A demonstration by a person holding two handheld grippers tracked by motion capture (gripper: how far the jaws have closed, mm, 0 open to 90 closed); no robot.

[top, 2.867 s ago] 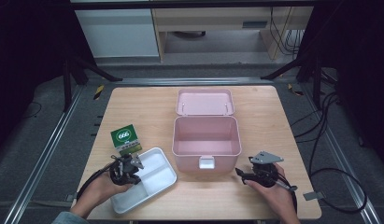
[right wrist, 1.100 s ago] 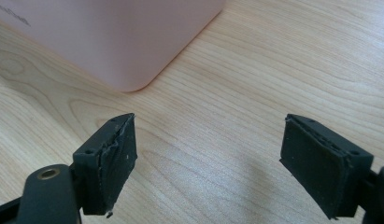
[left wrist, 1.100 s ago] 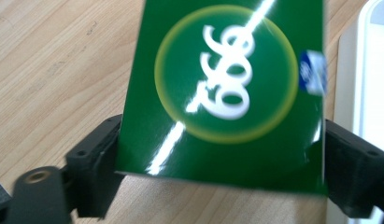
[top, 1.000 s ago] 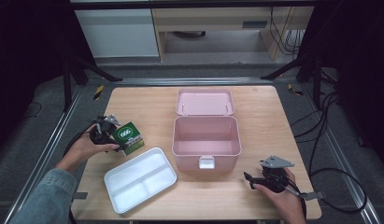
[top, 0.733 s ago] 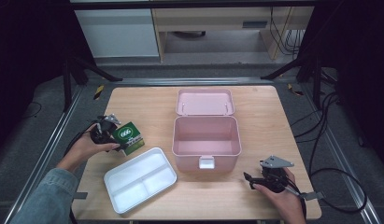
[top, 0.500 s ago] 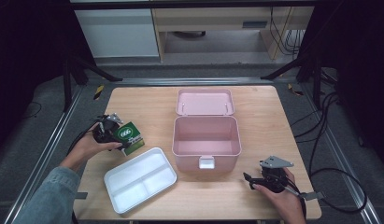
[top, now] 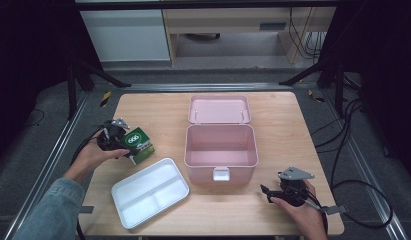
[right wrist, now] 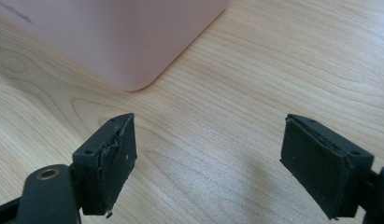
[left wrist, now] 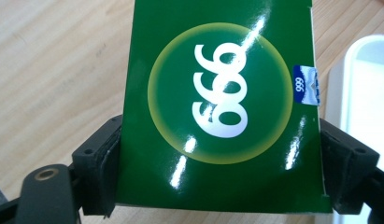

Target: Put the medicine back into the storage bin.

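Left gripper [top: 124,145] now clasps green box [top: 137,144]; right gripper [top: 269,192] low, spread.

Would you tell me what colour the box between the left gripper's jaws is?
Green box, with a yellow-ringed circle and white numerals; clearest in the left gripper view.

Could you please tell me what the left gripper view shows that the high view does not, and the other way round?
The left gripper view alone shows the small blue sticker on the green box and the left claw with its jaws against both sides of that box.

The high view alone shows the open pink case with its lid back, and the right claw low on the table beside it.

Both show the green box with its white 999, the white divided tray next to it, and the wooden tabletop.
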